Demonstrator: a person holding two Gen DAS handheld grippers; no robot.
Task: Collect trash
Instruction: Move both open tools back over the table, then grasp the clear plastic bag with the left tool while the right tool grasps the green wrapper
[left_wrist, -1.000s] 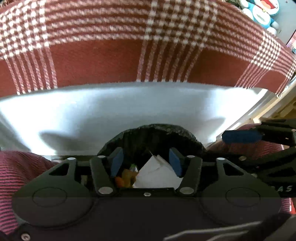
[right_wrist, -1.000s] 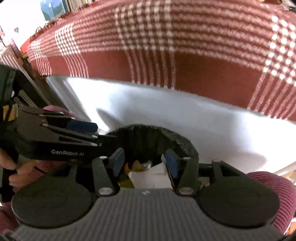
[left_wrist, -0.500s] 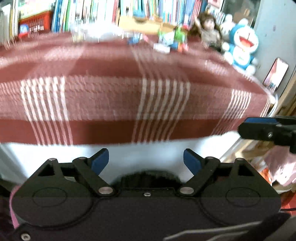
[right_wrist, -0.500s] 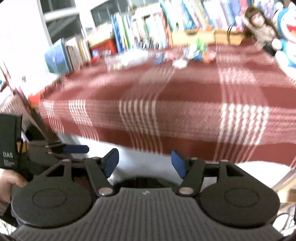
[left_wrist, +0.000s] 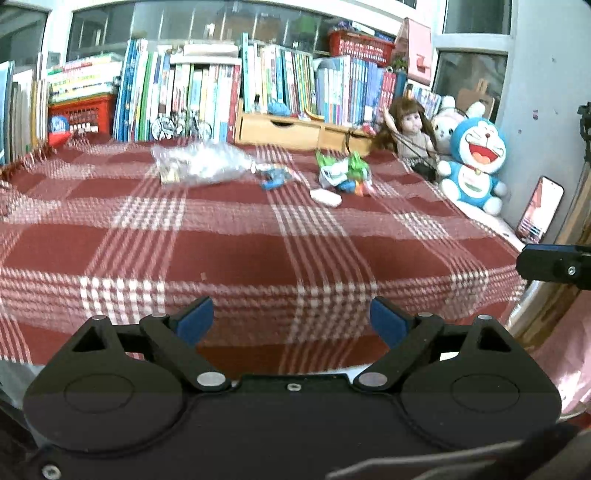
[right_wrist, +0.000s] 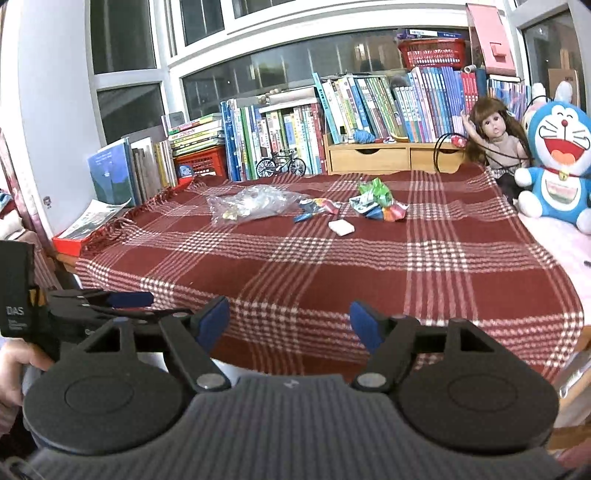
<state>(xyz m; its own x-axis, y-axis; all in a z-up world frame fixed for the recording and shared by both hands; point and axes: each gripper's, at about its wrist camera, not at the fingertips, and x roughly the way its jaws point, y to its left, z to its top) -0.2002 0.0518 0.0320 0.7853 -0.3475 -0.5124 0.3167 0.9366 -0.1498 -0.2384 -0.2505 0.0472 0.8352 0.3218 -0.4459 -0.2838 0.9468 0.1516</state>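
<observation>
Trash lies at the far side of the red plaid blanket (right_wrist: 332, 266): a clear plastic bag (right_wrist: 251, 203), a blue-and-orange wrapper (right_wrist: 317, 208), a white wad (right_wrist: 340, 226) and a crumpled green-and-colourful wrapper (right_wrist: 376, 201). In the left wrist view the same plastic bag (left_wrist: 199, 164), blue wrapper (left_wrist: 275, 177), white wad (left_wrist: 325, 196) and green wrapper (left_wrist: 345, 171) show. My left gripper (left_wrist: 291, 319) is open and empty over the near blanket edge. My right gripper (right_wrist: 290, 321) is open and empty too, with the left gripper (right_wrist: 122, 299) at its left.
Books (right_wrist: 369, 107) line the back, with a wooden drawer box (right_wrist: 391, 157), a model bicycle (right_wrist: 280, 166), a doll (right_wrist: 493, 136) and a blue plush toy (right_wrist: 557, 158) at the right. A phone (left_wrist: 539, 208) leans at the right edge. A hand (right_wrist: 14, 365) holds the left tool.
Both grippers have lifted from above the black bin with trash in it to face across the blanket. Both now stand wider open than one second ago.
</observation>
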